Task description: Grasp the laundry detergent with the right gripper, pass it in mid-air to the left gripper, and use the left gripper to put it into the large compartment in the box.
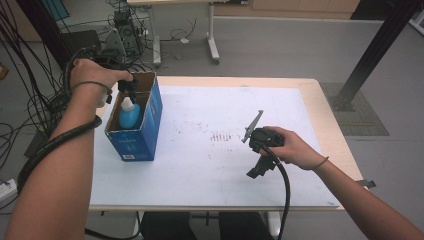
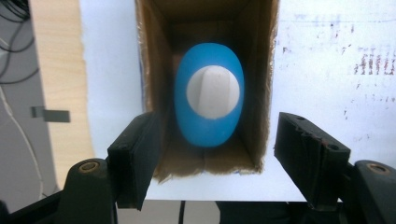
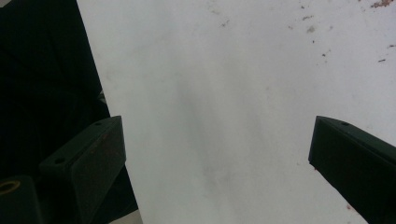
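High overhead, tool cameras facing tabletop (image 1: 210, 165)

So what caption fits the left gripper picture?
Open left gripper hangs above a blue bottle standing in a cardboard box.

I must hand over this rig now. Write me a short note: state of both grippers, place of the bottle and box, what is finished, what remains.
Left gripper: open, nothing between the jaws, directly above the blue box, looking down into it.
Right gripper: open and holding nothing, over the white sheet near the table's front right.
Blue bottle with its white cap: stands upright inside the box, free of the pads.
Box: at the left edge of the table, top open.
Done: the bottle appears to be placed in the box and let go.
Left: probably only to draw the left gripper away; the flaps look unclosed.
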A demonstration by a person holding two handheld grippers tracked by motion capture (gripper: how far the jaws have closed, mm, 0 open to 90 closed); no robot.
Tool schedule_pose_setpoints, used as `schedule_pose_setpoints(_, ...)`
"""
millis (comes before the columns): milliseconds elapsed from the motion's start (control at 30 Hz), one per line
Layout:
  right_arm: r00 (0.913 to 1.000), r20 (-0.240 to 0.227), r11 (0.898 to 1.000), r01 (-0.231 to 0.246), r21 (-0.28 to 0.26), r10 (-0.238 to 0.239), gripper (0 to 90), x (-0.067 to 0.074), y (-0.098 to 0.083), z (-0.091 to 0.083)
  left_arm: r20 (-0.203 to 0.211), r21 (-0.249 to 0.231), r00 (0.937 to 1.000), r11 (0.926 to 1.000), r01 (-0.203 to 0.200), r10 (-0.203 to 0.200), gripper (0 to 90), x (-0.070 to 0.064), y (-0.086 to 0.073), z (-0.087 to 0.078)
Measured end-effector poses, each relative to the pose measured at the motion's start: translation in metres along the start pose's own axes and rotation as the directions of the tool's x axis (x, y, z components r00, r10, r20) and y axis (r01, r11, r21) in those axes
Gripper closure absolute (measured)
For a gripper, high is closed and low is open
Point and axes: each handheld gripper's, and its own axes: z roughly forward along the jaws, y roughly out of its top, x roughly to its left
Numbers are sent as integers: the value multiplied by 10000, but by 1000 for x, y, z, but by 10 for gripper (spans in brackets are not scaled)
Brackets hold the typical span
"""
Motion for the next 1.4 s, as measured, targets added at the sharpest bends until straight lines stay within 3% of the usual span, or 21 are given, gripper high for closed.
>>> schedule_pose_setpoints(333, 10000, 23, 10000, 63, 29, -63, 37, 1, 2, -2, -74, -271, 9982, 9979, -593, 591, 220, -18, -14, -32)
schedule_pose_setpoints(533, 10000, 70, 9999, 70, 116, -71, 37, 2, 3, -5, -24, -367, 9957, 9950, -927, 927, 126, -30, -22, -43)
schedule_pose_setpoints(867, 9999, 128, 9997, -11, 233, 8, 37, 6, 0, -10, 202, -428, 9882, 9876, -1510, 1520, 60, -57, -35, -54)
schedule_pose_setpoints(1133, 9996, 166, 9994, -239, 268, 235, 37, 7, -4, -14, 344, -482, 9770, 9767, -2089, 2107, 57, -79, -46, -50)
schedule_pose_setpoints(1400, 9988, 366, 9987, -333, 381, 319, 37, 8, -4, -19, 573, -466, 9514, 9528, -3001, 3025, 54, -104, -56, -41)
